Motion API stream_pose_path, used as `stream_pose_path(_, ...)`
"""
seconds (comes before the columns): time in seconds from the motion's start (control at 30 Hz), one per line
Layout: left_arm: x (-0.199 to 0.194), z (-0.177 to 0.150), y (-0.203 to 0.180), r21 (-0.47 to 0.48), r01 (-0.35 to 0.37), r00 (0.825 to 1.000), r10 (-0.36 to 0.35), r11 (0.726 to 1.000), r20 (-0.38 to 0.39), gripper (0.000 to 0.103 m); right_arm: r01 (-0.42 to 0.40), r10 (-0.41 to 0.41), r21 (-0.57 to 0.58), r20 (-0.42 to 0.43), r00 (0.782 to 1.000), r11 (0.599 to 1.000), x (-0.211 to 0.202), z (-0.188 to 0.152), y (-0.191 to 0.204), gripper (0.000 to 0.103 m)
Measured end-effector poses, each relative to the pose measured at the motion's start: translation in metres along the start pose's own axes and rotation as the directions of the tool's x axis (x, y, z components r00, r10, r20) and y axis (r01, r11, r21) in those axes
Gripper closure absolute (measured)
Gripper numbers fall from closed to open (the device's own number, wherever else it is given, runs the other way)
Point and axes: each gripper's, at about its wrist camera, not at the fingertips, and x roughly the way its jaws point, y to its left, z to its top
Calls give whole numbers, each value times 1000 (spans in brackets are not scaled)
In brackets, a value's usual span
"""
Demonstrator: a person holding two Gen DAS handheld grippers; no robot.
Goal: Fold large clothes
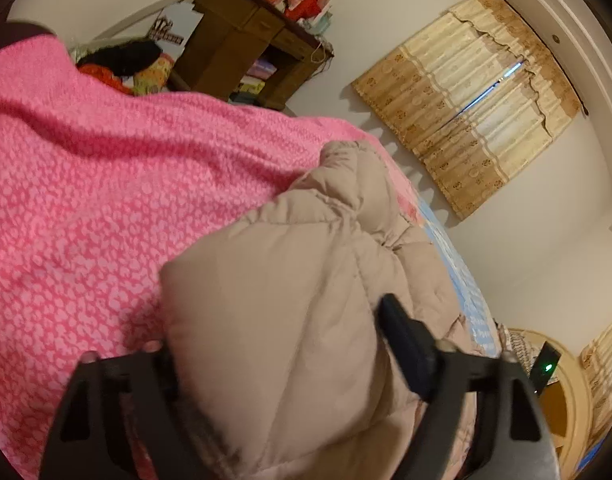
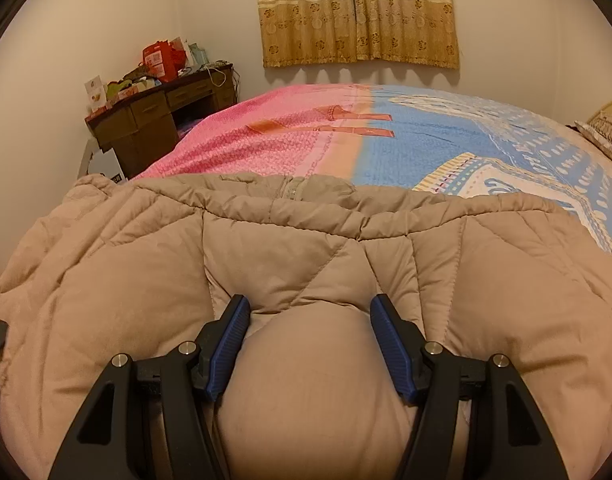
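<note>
1. Basically, the puffy beige quilted jacket [image 2: 306, 248] lies spread across the near edge of the bed [image 2: 446, 136], on the pink-and-blue bedspread [image 1: 85, 200]; in the right wrist view its collar and zipper sit at the far edge, facing the curtain [image 2: 358, 12].
2. We judge it soft, bulky and springy: light for its size, with a slick shell, so a shallow pinch would likely slip off. The padding compresses, so folds will want to puff open again.
3. Best hold, in our judgement: a deep bite over a stitched seam or hem, where the fabric bunches, not the middle of a smooth panel.
4. Our right gripper [image 2: 310, 344] points forward and down over the jacket. Its blue fingers [image 2: 229, 344] stand partly apart with a fat bulge of padding filling the gap, the pads pressing its sides, so we call it gripped.
5. Our left gripper [image 1: 277, 340] is rolled, so the room looks tilted in its view. A puffed section of the jacket, maybe a sleeve, sits between its fingers [image 1: 406, 344].
6. The left view is blurred and one finger is mostly hidden by the cloth; the fingers look partly apart, but we cannot tell if they truly clamp the jacket yet.
7. A cluttered wooden desk [image 2: 157, 116] stands beyond the bed, well apart from our work.
</note>
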Motion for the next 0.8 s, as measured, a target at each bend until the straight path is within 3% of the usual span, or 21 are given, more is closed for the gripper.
stream_pose_path(0.13,-10,7,-11,82,0,999,-3,997,34,46,-104,96,59,129,987,993,-47,-1,-1,42)
stream_pose_path(0.17,-12,10,-15,100,-1,999,-3,995,39,50,-111,104,46,132,986,993,-53,-2,3,53)
stream_pose_path(0.23,-13,14,-22,135,0,999,-7,991,51,57,-123,121,16,81,989,992,-52,-9,15,69)
stream_pose_path(0.3,-16,15,-35,200,-4,997,-11,980,74,63,-156,157,28,-23,987,987,-31,-23,20,69)
stream_pose_path(0.4,-27,9,-60,310,17,993,-53,951,109,74,-198,201,78,-25,979,977,-21,-33,12,69)
stream_pose_path(0.53,-40,-7,-111,511,37,983,-124,859,137,81,-279,287,141,-37,957,950,-15,-35,-3,69)
stream_pose_path(0.63,-49,-31,-156,656,77,971,-205,751,121,82,-355,369,196,-41,928,914,-17,-34,-16,69)
stream_pose_path(0.7,-58,-54,-186,748,95,960,-258,656,104,82,-413,431,252,-16,902,875,-28,-34,-30,69)
stream_pose_path(0.8,-63,-76,-215,809,146,947,-317,569,52,82,-505,506,338,93,858,794,-59,-38,-70,69)
